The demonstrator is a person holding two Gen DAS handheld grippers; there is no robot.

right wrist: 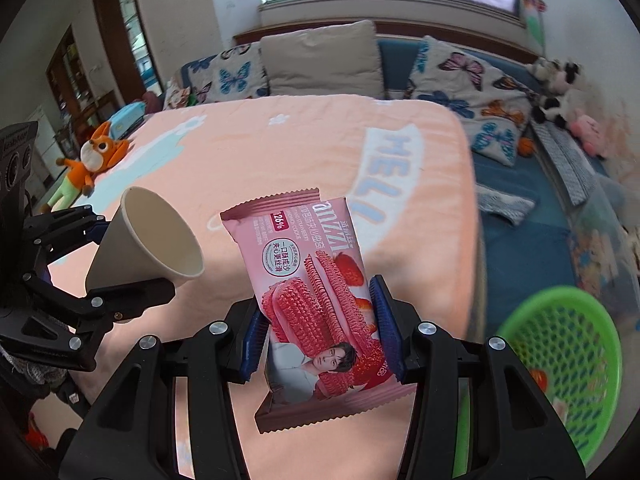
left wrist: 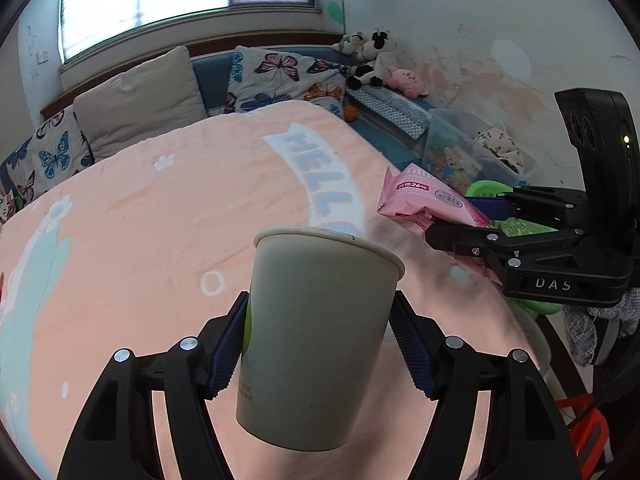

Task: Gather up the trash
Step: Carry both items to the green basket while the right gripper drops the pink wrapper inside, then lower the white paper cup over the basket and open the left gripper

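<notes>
My left gripper is shut on a white paper cup, held upright above the pink blanket; the cup also shows in the right wrist view, mouth turned toward that camera. My right gripper is shut on a pink strawberry cookie wrapper, held upright above the blanket's near edge. In the left wrist view the right gripper is at the right, holding the wrapper. The left gripper sits at the left of the right wrist view.
A pink "HELLO" blanket covers the table. A green mesh basket stands low at the right, beyond the table edge. A sofa with butterfly cushions runs behind. An orange fox plush lies at the far left.
</notes>
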